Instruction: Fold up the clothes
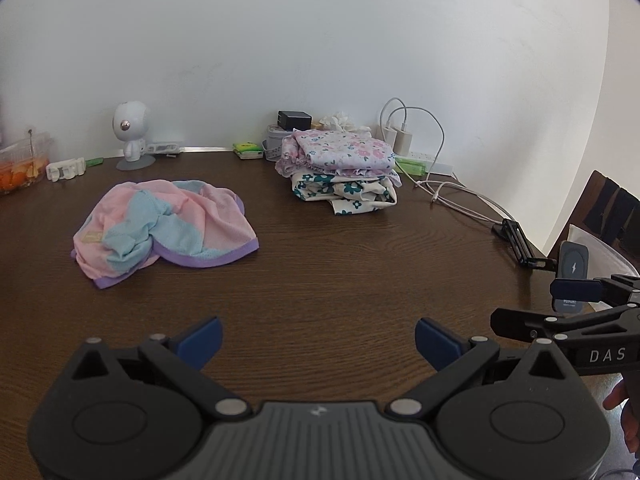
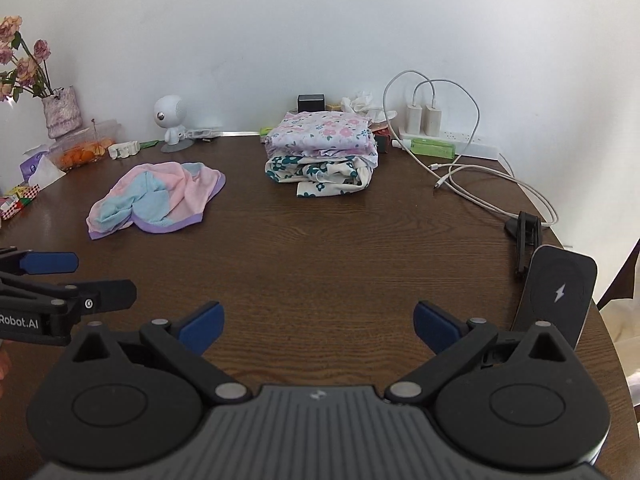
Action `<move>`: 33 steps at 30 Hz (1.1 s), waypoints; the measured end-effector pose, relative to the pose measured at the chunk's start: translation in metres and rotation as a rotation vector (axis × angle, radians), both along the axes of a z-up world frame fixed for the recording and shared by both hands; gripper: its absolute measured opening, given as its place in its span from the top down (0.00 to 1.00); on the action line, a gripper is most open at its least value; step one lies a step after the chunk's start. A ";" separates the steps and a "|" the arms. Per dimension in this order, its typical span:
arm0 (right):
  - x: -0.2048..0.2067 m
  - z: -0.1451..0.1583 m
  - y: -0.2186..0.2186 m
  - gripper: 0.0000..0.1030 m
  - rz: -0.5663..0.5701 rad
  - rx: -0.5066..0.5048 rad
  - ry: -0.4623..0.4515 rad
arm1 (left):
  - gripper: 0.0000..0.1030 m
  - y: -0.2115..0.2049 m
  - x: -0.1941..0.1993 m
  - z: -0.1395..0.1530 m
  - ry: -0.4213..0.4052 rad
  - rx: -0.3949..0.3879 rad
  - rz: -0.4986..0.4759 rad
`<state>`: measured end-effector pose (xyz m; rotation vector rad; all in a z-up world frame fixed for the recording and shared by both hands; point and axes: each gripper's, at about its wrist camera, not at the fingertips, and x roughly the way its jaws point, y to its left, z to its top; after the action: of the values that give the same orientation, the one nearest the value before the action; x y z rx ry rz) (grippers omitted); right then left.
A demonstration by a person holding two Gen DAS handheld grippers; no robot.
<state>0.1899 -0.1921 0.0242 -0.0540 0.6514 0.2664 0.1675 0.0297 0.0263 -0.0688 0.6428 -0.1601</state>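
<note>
Hovering low over the brown bench (image 1: pixel 340 264), the left tongs (image 1: pixel 318 338) and right tongs (image 2: pixel 318 322) both gape wide and hold nothing, while the crumpled pink cloth (image 1: pixel 164 226) lies at eleven o'clock, well apart from the folded pile (image 1: pixel 340 170) at twelve.

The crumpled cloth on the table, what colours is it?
Pink and light blue patches with a purple edge, clearest in the left wrist view.

Soft, even daylight is filling both views, brightening the wall (image 2: pixel 320 32) and laying a pale sheen on the counter (image 2: pixel 52 208) near the flowers (image 2: pixel 22 56). Fisheye distortion is bending the edges, corners are vignetting dark, and focus is staying sharp.
</note>
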 end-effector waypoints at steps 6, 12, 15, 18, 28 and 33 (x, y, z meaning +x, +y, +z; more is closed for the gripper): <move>-0.042 0.000 0.003 0.00 0.011 0.003 -0.009 | 0.00 -0.007 -0.043 -0.002 -0.002 0.010 -0.021; -0.079 -0.002 0.000 0.00 0.002 0.038 0.005 | 0.00 -0.008 -0.085 -0.008 -0.003 -0.011 -0.012; -0.098 -0.004 0.000 0.00 -0.004 0.042 0.006 | 0.00 -0.009 -0.104 -0.010 0.003 -0.022 -0.017; -0.113 -0.009 0.001 0.00 -0.004 0.042 0.015 | 0.00 -0.011 -0.120 -0.014 0.012 -0.039 -0.043; -0.154 -0.025 0.002 0.00 -0.017 0.031 0.033 | 0.00 -0.015 -0.159 -0.030 0.047 -0.031 -0.030; -0.165 -0.027 0.002 0.00 -0.026 0.045 0.040 | 0.00 -0.015 -0.179 -0.035 0.049 -0.009 -0.024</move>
<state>0.0249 -0.1901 -0.0024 0.0028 0.6852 0.2574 -0.0111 0.0146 -0.0091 -0.0740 0.6922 -0.1845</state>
